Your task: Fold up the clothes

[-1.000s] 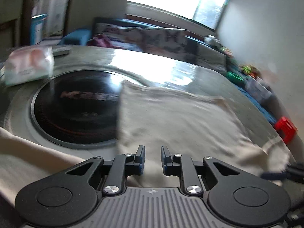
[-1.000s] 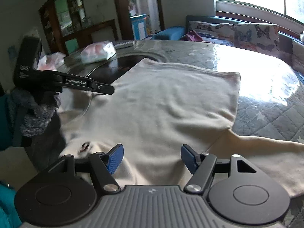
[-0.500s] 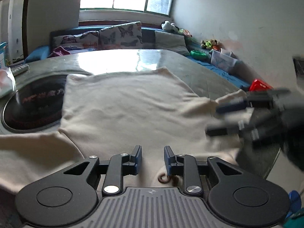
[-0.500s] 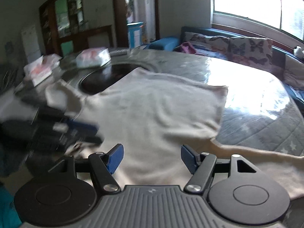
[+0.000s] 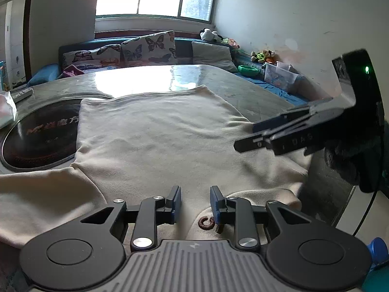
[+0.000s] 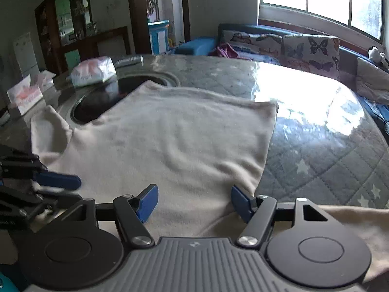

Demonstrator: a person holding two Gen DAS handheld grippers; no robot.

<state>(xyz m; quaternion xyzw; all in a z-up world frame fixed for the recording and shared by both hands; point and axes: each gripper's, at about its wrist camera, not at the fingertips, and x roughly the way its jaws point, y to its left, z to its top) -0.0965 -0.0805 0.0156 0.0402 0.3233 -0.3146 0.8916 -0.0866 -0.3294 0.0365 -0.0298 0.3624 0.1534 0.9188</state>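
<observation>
Cream garment [image 5: 158, 136] spread flat on table [image 5: 255, 92]. Left gripper [image 5: 195, 203] jaws slightly parted above collar, nothing held. Right gripper [image 6: 193, 203] jaws wide, empty. Only right view shows tissue packs [image 6: 93, 70]; only left shows toys [image 5: 263, 56].

A plain cream garment [image 5: 155, 131] is spread over a grey quilted table cover [image 6: 328, 150] dotted with white stars. At left of the left-wrist frame a glossy black disc [image 5: 41, 136] is seen. Butterfly-patterned cushions [image 5: 148, 48] are propped on a dark blue sofa [image 6: 245, 28]. Blue pads [image 6: 145, 203] are carried on black gripper fingers.
</observation>
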